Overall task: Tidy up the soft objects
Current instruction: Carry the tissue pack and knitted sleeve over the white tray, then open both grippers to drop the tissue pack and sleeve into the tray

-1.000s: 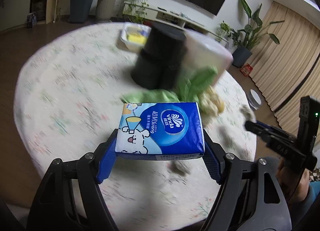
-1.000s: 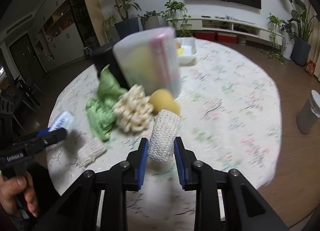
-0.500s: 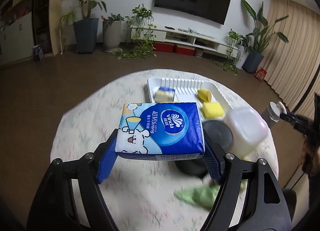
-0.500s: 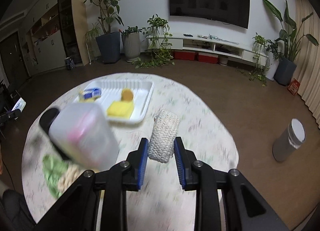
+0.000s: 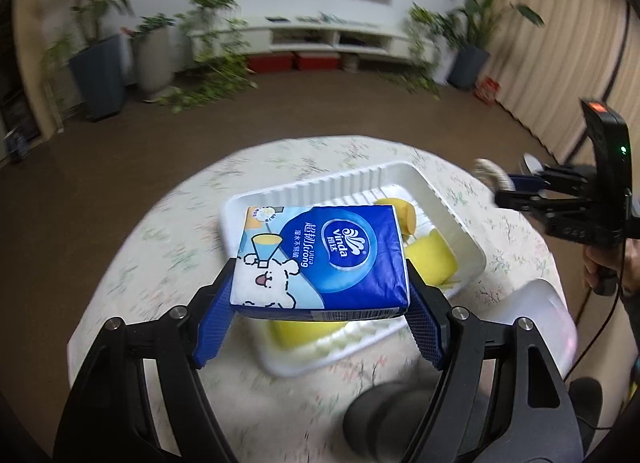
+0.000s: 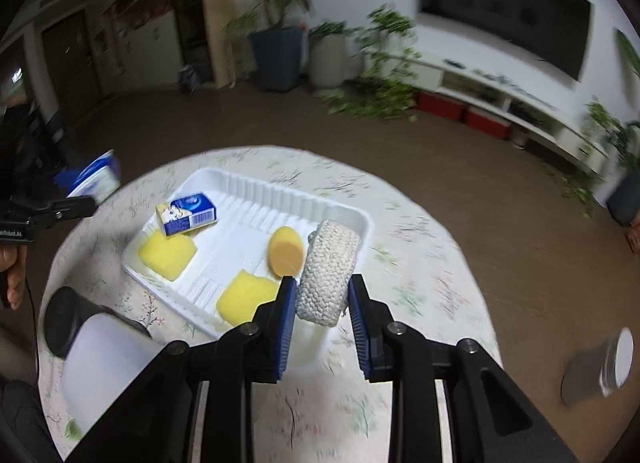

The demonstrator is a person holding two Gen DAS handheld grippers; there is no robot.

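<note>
Item: tissue pack [image 5: 320, 259], clamped across its sides in the left claw [image 5: 320, 303], jaws set wide, carried above the near end of the white tray [image 6: 362, 223]. Item: knitted white roll [image 6: 329, 271], pinched in the narrowly set right claw [image 6: 322, 305] above the tray's right corner. Each is best lowered onto bare tray floor between the yellow sponges [image 6: 168, 255] before release, the surface [image 6: 420, 283] being avoided.
</note>
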